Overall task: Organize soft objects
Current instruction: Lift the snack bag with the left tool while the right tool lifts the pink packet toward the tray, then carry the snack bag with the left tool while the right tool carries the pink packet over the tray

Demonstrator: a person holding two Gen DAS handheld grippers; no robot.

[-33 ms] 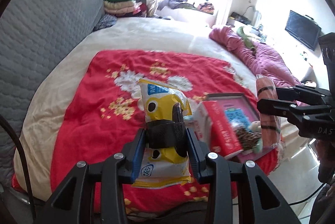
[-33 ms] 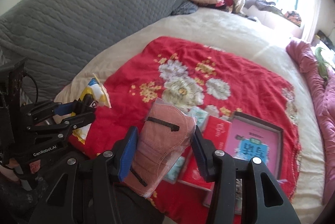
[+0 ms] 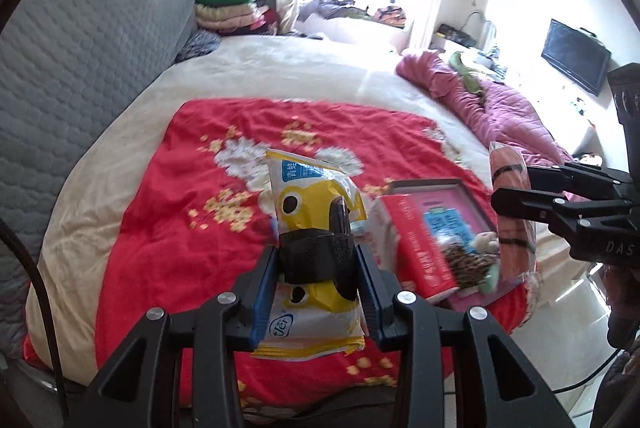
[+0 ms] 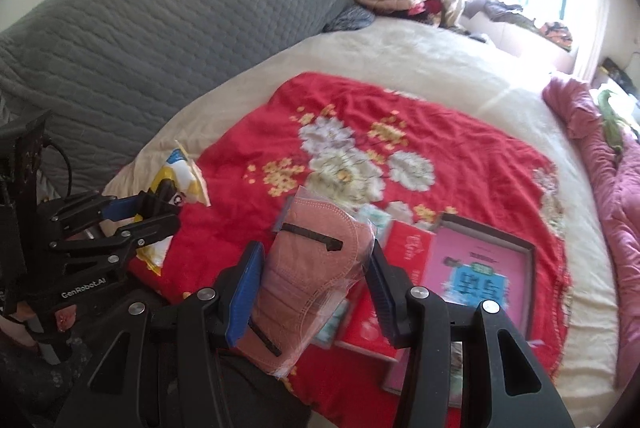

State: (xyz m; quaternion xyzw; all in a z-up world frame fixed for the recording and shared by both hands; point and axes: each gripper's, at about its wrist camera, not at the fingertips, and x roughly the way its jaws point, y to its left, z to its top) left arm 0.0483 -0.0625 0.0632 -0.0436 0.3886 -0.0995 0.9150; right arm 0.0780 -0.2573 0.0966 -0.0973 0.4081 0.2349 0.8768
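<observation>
Both picks look done: the left tool (image 3: 318, 284) pinches a yellow snack packet (image 3: 310, 196), the right tool (image 4: 316, 280) a bagged pink mask (image 4: 316, 260), and each now needs carrying over the red blanket (image 4: 460, 148) to its spot.

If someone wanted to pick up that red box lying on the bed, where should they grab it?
Grip the red cardboard box across its narrow thickness, coming from above at its near end. It lies tilted against the pink-lined open tray, so its long edges stand proud and free.
</observation>
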